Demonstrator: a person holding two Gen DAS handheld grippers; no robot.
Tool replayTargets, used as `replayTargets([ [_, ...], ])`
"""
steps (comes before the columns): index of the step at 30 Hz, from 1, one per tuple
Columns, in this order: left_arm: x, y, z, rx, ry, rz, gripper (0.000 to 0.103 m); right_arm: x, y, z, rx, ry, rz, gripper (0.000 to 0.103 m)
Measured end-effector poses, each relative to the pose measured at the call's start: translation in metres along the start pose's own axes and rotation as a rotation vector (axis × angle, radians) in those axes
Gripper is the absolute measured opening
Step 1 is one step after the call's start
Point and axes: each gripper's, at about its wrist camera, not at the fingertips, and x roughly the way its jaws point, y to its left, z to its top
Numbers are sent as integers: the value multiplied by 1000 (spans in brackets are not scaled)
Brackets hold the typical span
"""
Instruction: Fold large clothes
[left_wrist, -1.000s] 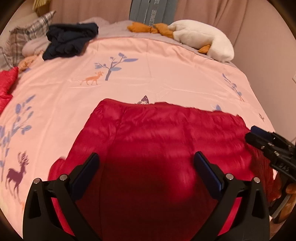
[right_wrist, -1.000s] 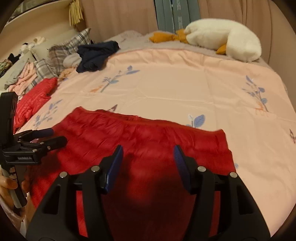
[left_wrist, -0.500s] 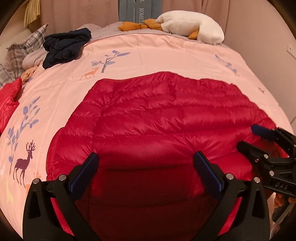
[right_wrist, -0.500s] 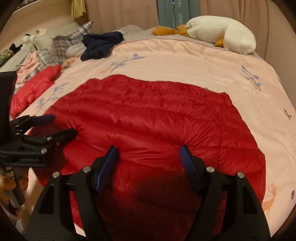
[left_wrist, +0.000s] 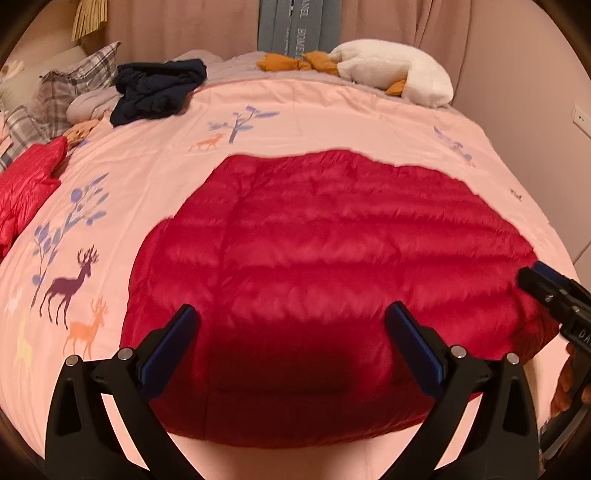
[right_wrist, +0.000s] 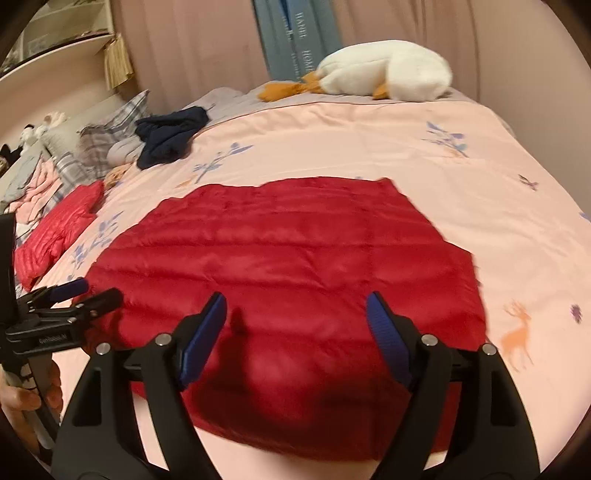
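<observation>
- Now the red down jacket (left_wrist: 332, 266) lies spread flat on the pink bedspread (left_wrist: 332, 110), near its front edge, apparently laid out smooth for folding.
- Above its near hem the left gripper (left_wrist: 291, 332) hangs with jaws wide apart, nothing between the pads.
- Likewise the right gripper (right_wrist: 295, 325) grips nothing; its jaws have just been opening.
- Compared with a second ago, more of the jacket shows, and both grippers have drawn back toward the near edge.
- Farther off lie a navy garment (left_wrist: 159, 90), a second red jacket (left_wrist: 26, 184) and a plush goose (left_wrist: 391, 72).
</observation>
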Motion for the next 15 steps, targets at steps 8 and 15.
replayTargets([
  [8,9,-1,-7,20,30,14,102,18,-18,-20,22,77,-16,81],
  [15,-8,9,-18,5,13,26,102,-8,-22,-20,48,28,-8,81],
])
